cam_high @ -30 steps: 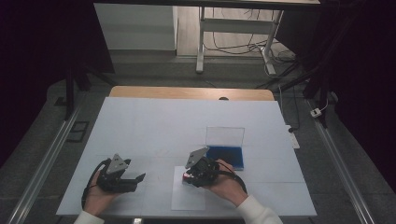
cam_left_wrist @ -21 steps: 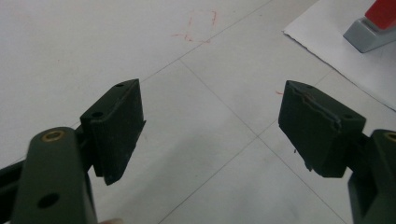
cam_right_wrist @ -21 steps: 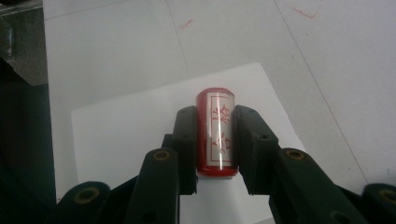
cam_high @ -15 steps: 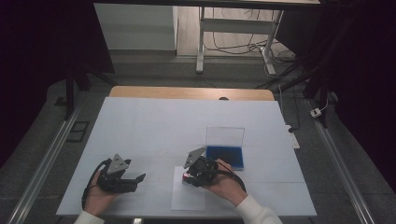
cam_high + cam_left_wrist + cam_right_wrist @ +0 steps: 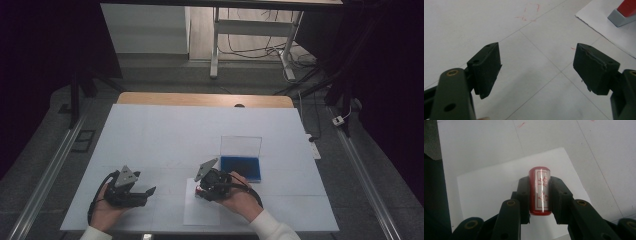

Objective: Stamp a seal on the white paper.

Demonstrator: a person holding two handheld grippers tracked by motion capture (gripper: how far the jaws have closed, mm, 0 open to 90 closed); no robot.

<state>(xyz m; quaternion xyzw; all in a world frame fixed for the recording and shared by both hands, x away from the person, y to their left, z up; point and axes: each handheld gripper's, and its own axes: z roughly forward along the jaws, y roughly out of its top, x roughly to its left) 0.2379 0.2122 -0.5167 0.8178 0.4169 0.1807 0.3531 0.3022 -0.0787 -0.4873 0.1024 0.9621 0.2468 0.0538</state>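
- The red stamp [image 5: 540,194] is clamped between the pads of the right gripper [image 5: 540,197]; it is held over the white sheet of paper [image 5: 491,187], above the sheet's middle, and whether its base touches the paper cannot be told.
- The grip is taken on the stamp's flanks, so that its labelled face stays turned to the camera and its printing end points away at the sheet; this looks suited to pressing a mark onto the paper.
- The stamp is seen as a rounded red block, glossy like hard plastic, with a pale label bearing red characters.
- In the left gripper view a red body on a grey base is glimpsed over the sheet's corner [image 5: 624,13]; it is probably the same stamp.
- The sheet of paper [image 5: 201,210] is matte, thin and flat, laid on the white table [image 5: 165,135] at the edge nearest the person.
- Beyond the sheet and to its right, a blue ink pad [image 5: 241,168] lies in a clear case with its transparent lid stood upright, presumably kept open for inking.
- The left gripper [image 5: 539,67] is held released, to the left of the sheet and well apart from it; nothing is between its black, scuffed, blocky pads.
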